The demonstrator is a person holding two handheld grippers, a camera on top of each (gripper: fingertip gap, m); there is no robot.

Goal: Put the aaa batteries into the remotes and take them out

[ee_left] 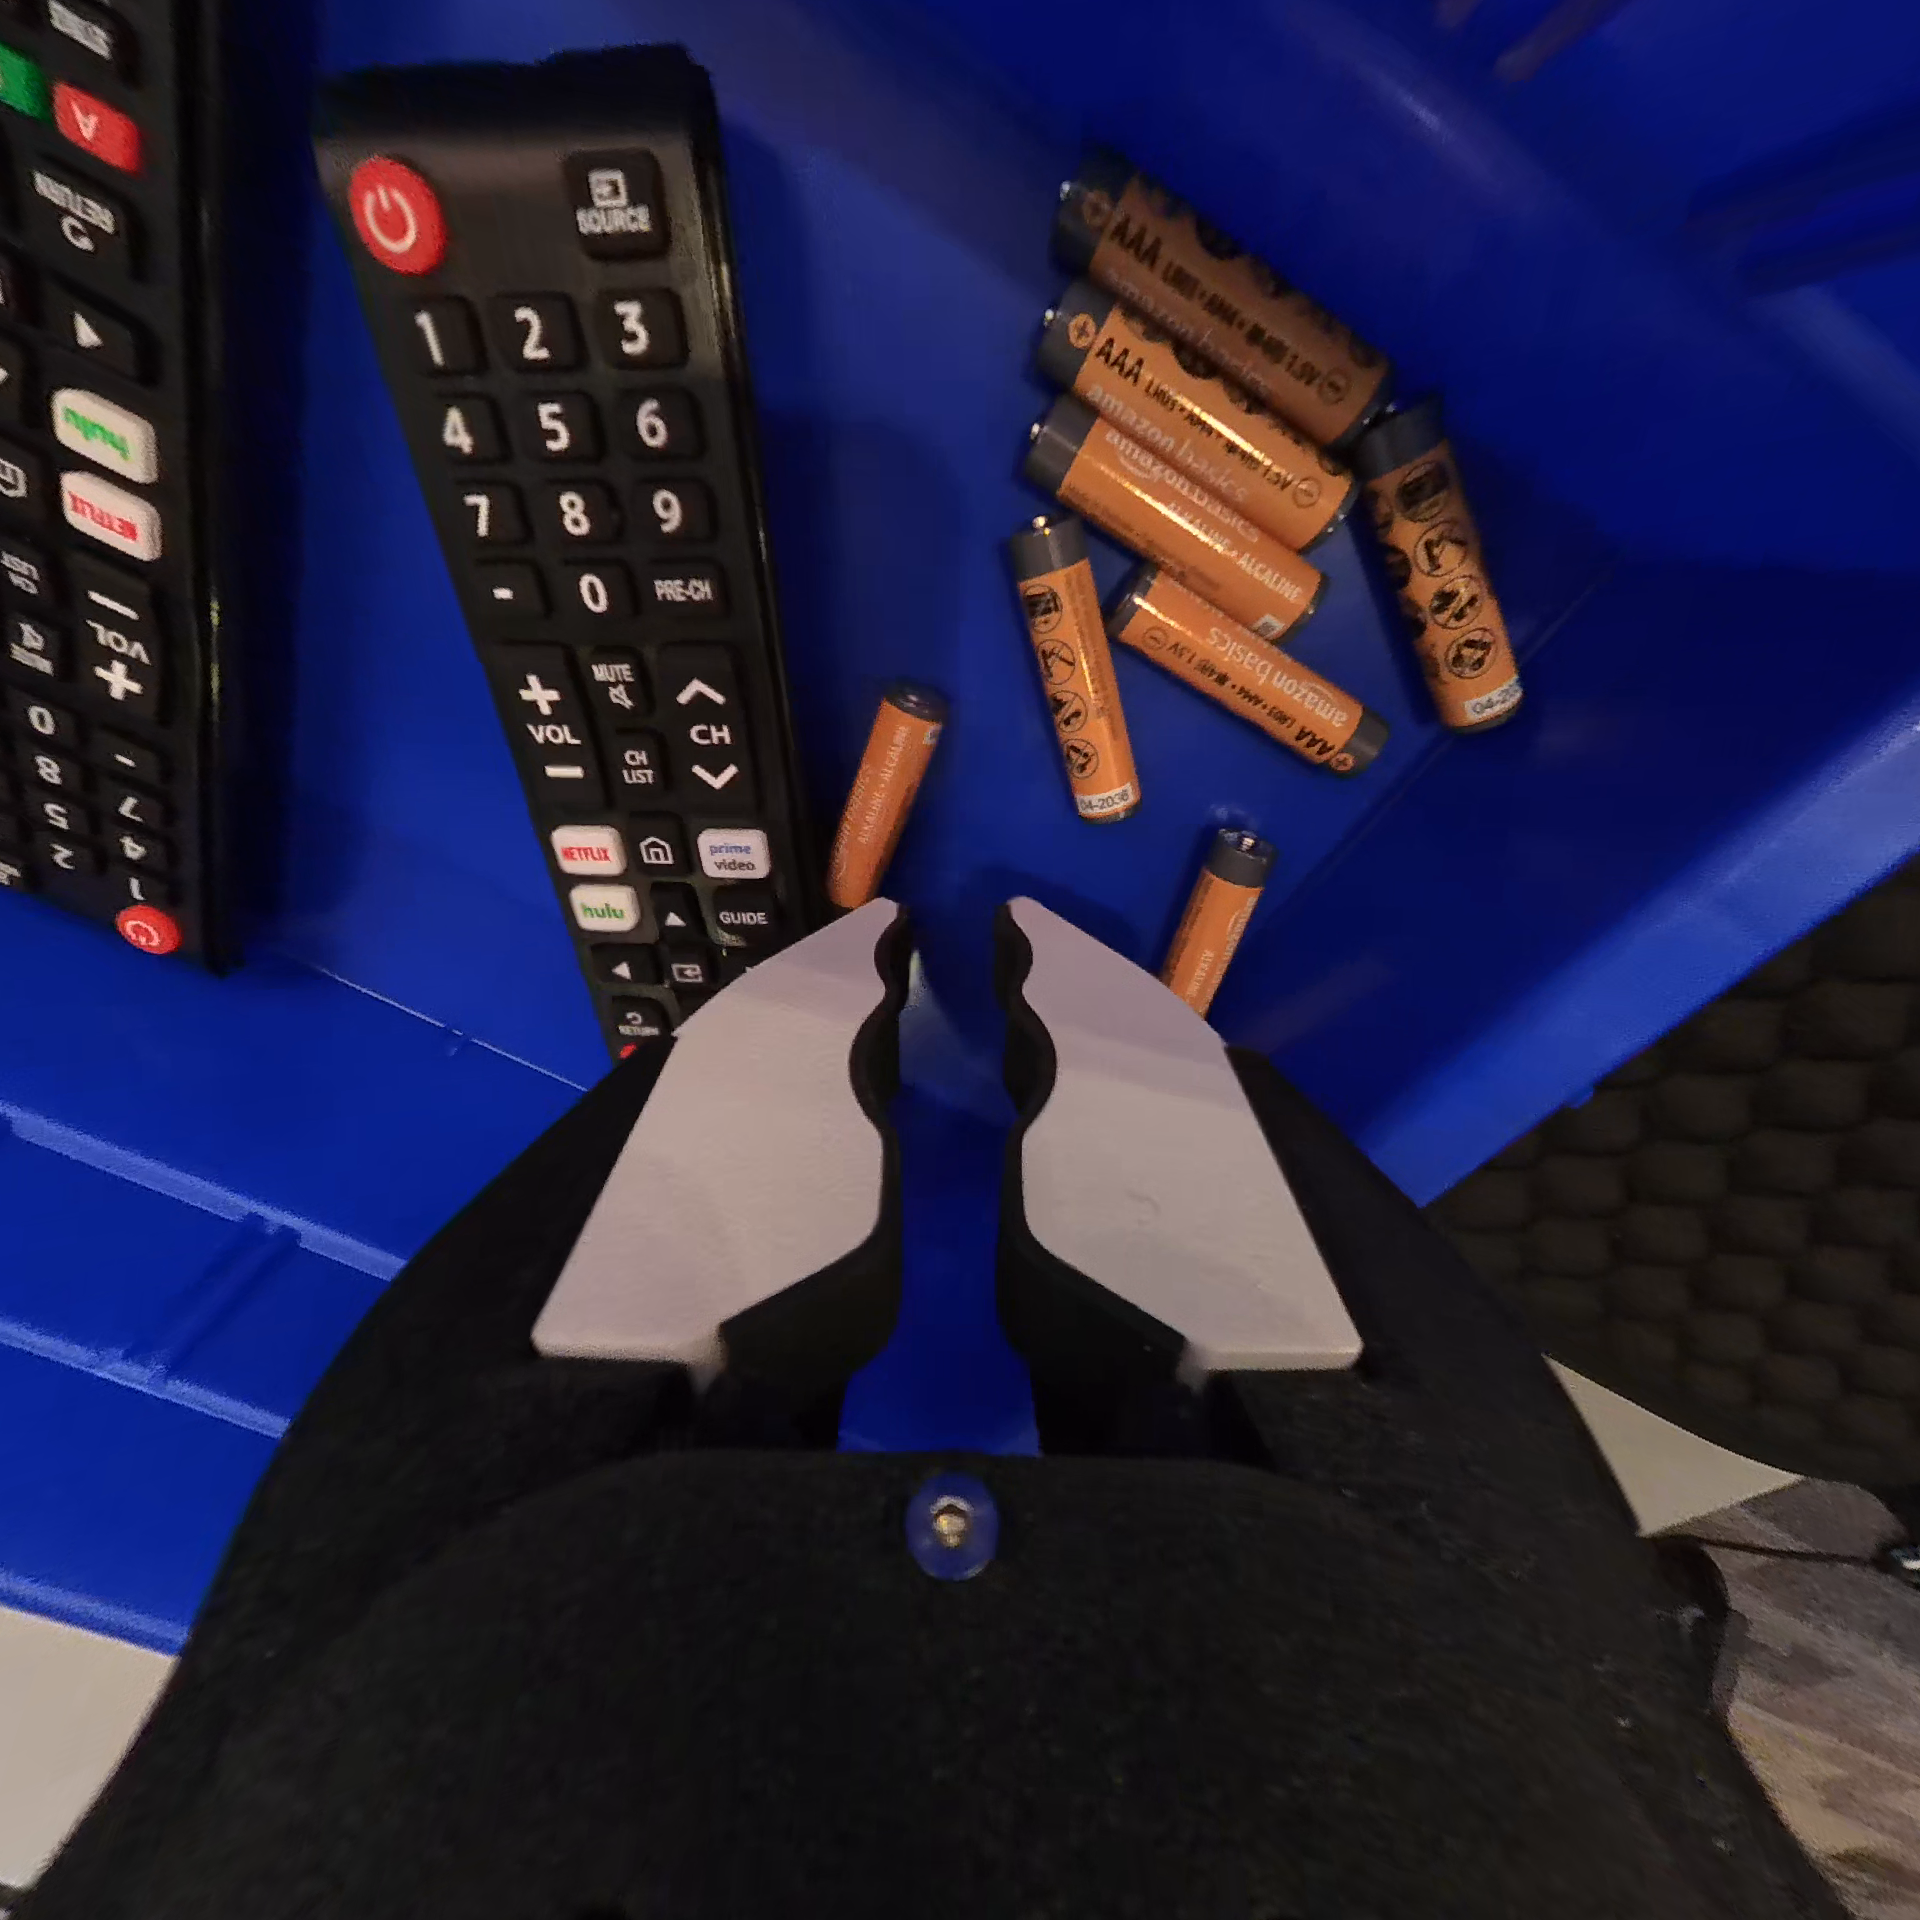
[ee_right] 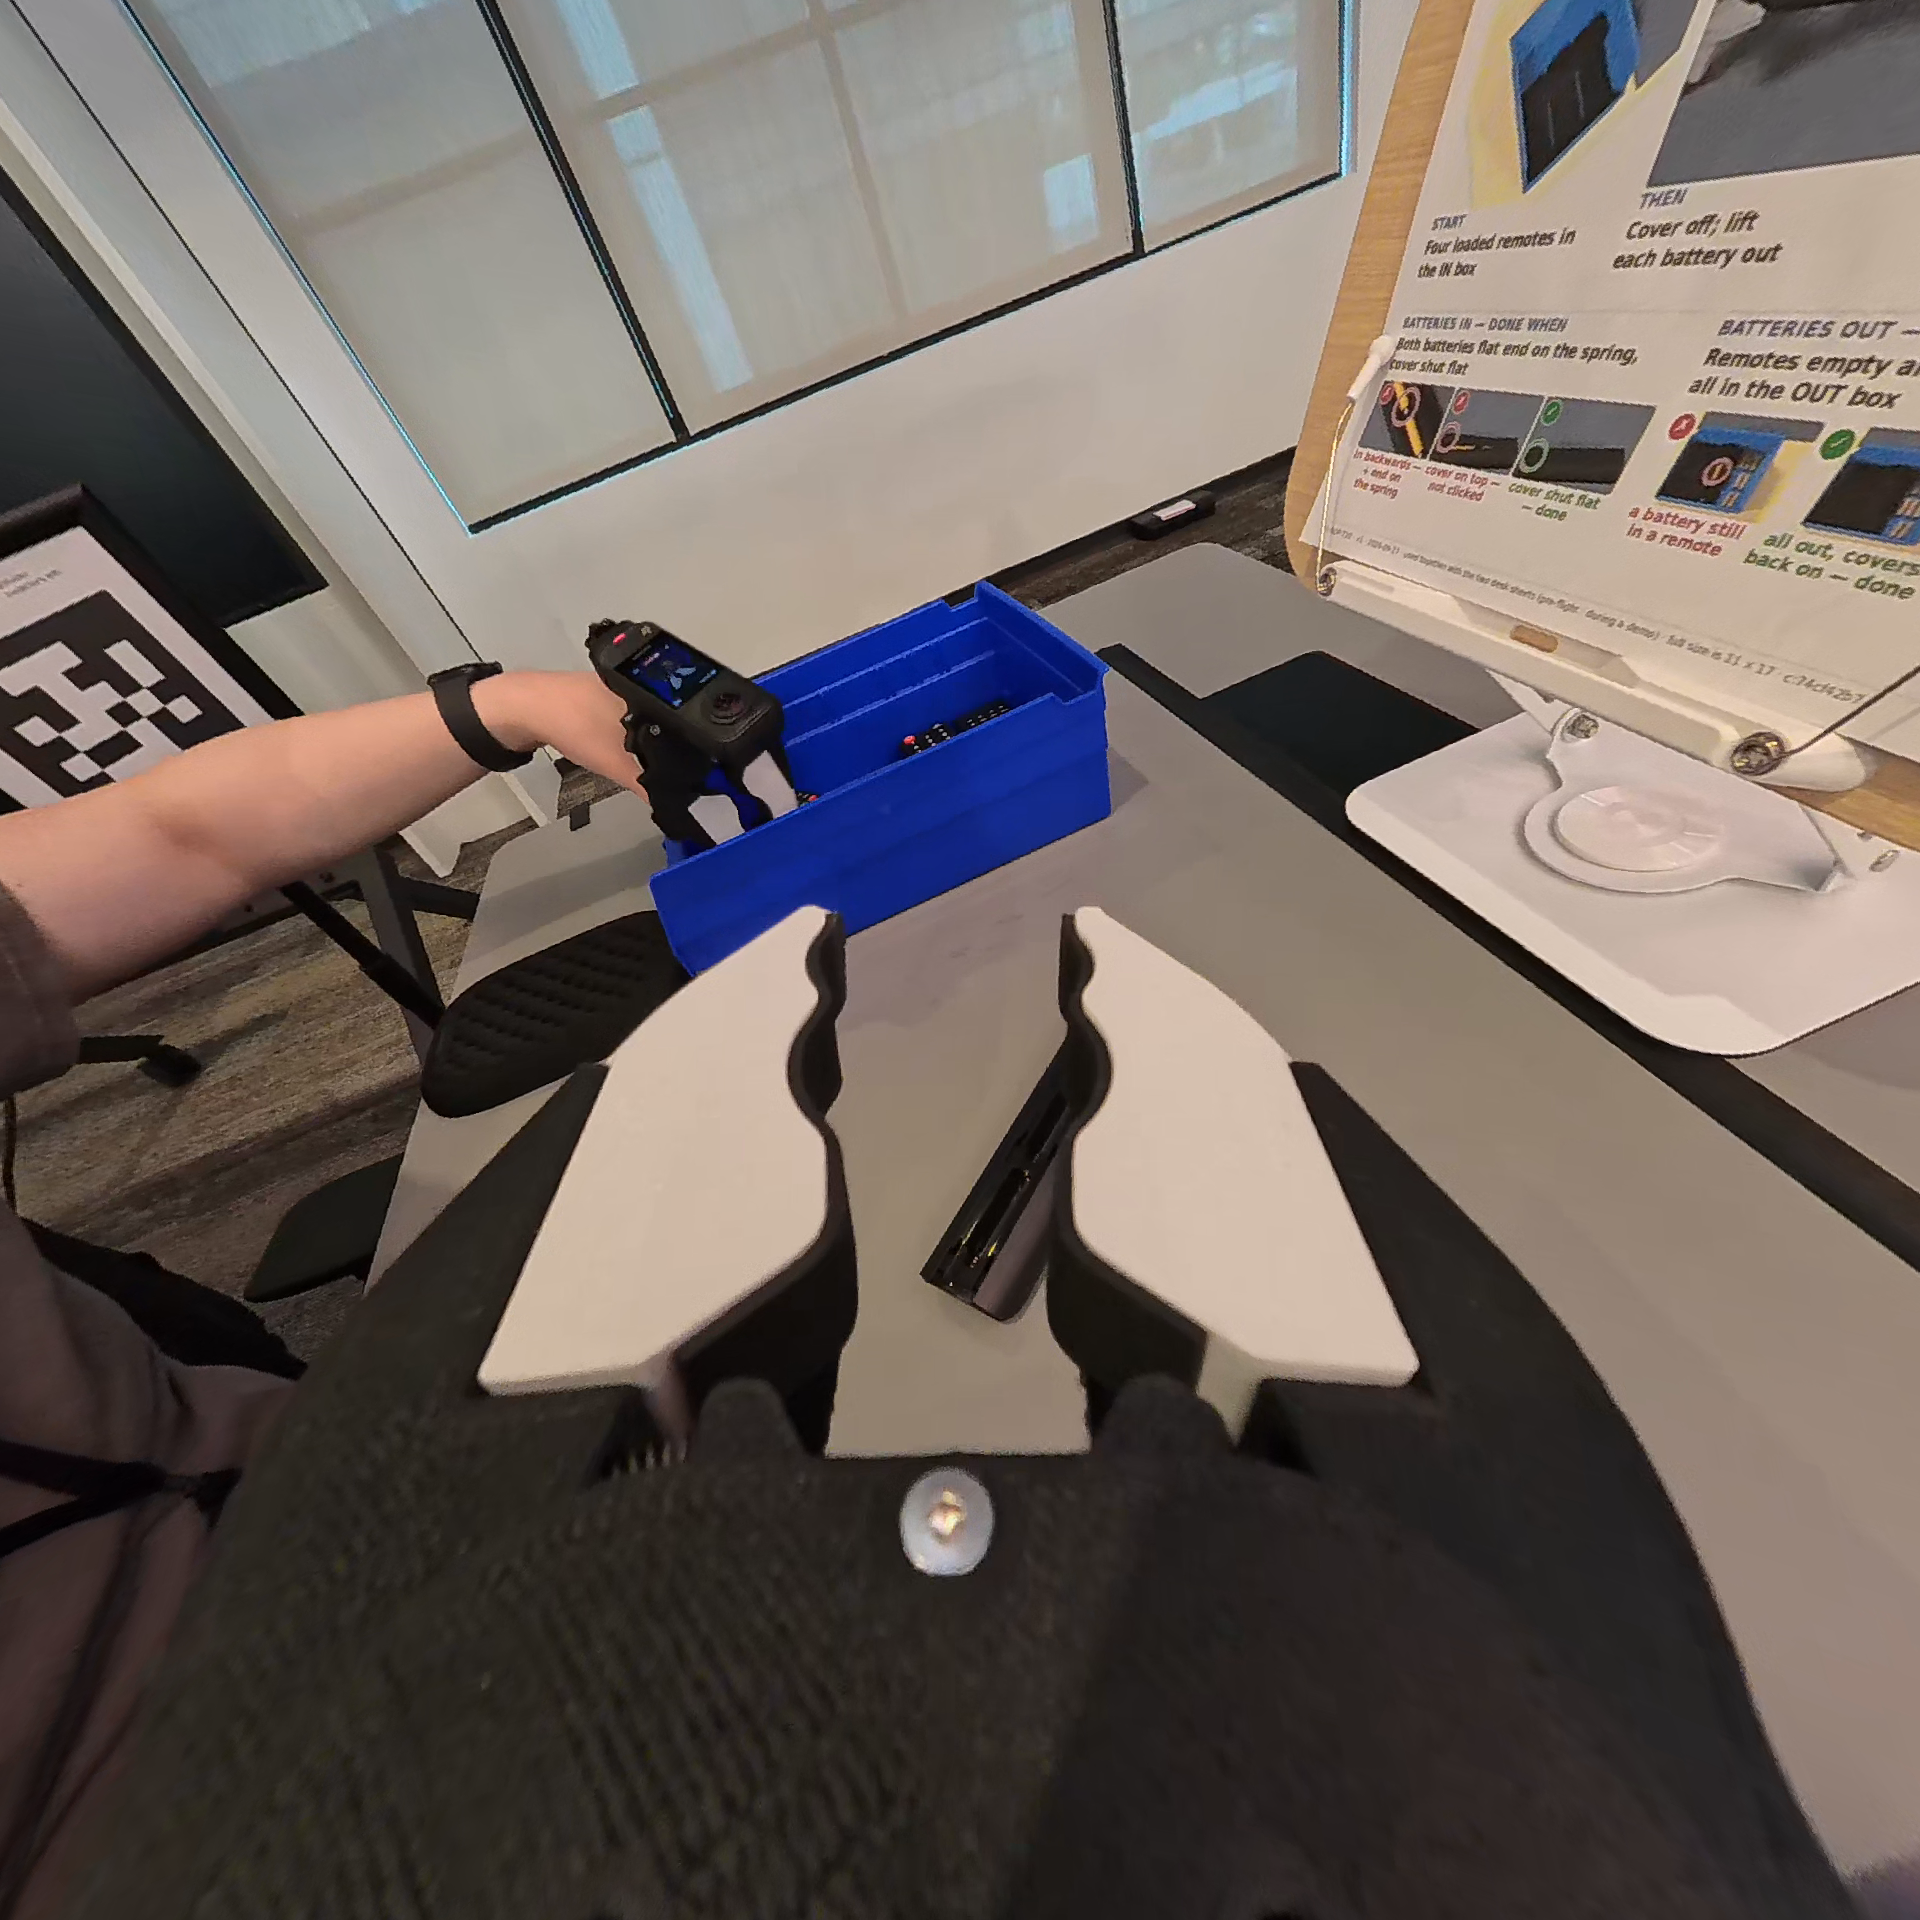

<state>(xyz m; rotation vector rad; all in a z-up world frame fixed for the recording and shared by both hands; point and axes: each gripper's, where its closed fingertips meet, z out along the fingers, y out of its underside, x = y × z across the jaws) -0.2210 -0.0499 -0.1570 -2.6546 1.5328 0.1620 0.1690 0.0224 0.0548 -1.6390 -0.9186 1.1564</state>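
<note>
Your left gripper (ee_left: 951,914) hangs inside the blue bin (ee_left: 1714,831), tips pointing down at the floor of it. Its jaws stand slightly apart with a narrow gap, nothing between them.

Batteries: orange bodies, dark grey caps, small black print and icons.
- One loose battery (ee_left: 885,798) lies just ahead and left of your left fingertip, angled along the remote's edge.
- Another battery (ee_left: 1218,914) sits just right of your right fingertip, its lower end hidden behind the finger.
- A cluster of six batteries (ee_left: 1236,488) lies farther ahead and to the right: three side by side touching, three more splayed around them, near the bin's corner.

Remotes: a black remote (ee_left: 582,540) lies ahead-left of the tips, buttons up, red power button at the far end, white numerals. A second remote (ee_left: 94,499) lies farther left, turned the opposite way, partly out of frame.

Your right gripper (ee_right: 951,961) hovers over the grey table (ee_right: 1403,1039), well apart from the bin (ee_right: 894,821). Jaws wide apart, holding nothing. A slim black piece (ee_right: 997,1216), possibly a remote on its side, lies on the table between the fingers, close against the right one; contact can't be told.

The left gripper (ee_right: 750,805) shows in the right wrist view, dipped into the near end of the bin.
</note>
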